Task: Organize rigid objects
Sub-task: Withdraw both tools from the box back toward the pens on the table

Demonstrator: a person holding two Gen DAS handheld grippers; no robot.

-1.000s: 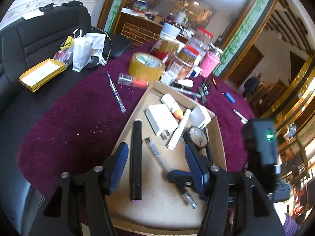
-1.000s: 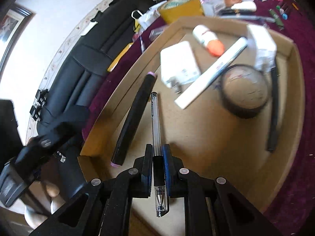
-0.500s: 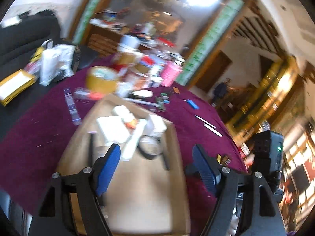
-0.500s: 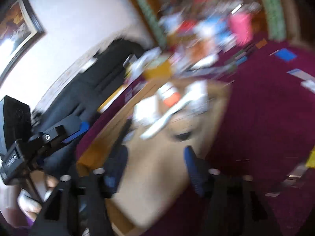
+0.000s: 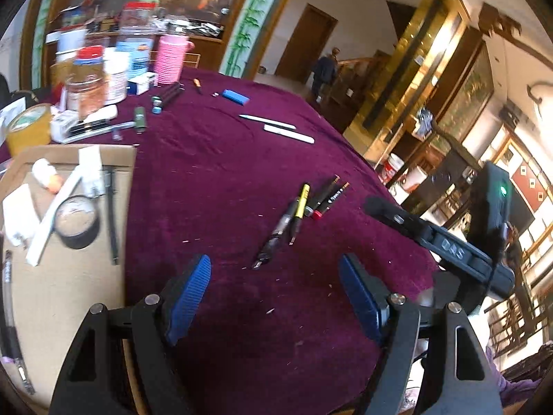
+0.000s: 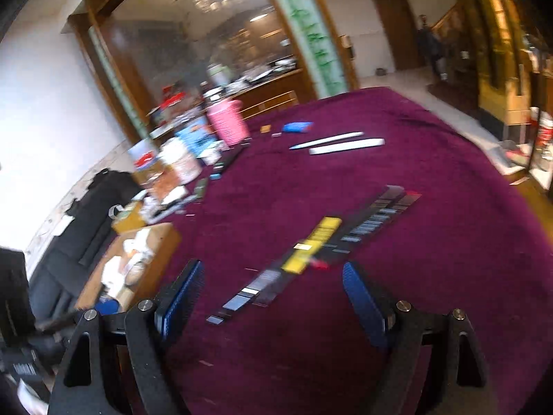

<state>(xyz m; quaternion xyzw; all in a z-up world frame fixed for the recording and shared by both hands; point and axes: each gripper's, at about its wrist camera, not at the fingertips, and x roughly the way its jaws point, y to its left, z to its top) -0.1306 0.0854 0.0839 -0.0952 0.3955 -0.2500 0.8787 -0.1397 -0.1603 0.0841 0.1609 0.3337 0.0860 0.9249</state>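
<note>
A cardboard tray (image 5: 129, 207) lies at the left on the purple cloth. In it are a black tape roll (image 5: 77, 221), a white charger (image 5: 17, 211), a white stick and a clear pen (image 5: 7, 314). A cluster of pens (image 5: 300, 212), one of them yellow, lies loose on the cloth ahead of my left gripper (image 5: 274, 297), which is open and empty. In the right wrist view the same pens (image 6: 311, 249) are blurred, just beyond my right gripper (image 6: 271, 299). Its jaws are opening with nothing between them. The tray (image 6: 162, 238) shows at its lower left.
Two white strips (image 5: 288, 133) and a blue lighter (image 5: 235, 96) lie farther back. A pink cup (image 5: 169, 58), jars and a yellow tape roll (image 5: 29, 128) crowd the back left. The table's edge curves away on the right. A person (image 5: 325, 69) stands far off by a doorway.
My right gripper let go of the clear pen in the tray and opened wide. Both grippers swung right, from over the tray to the loose pens on the cloth.
</note>
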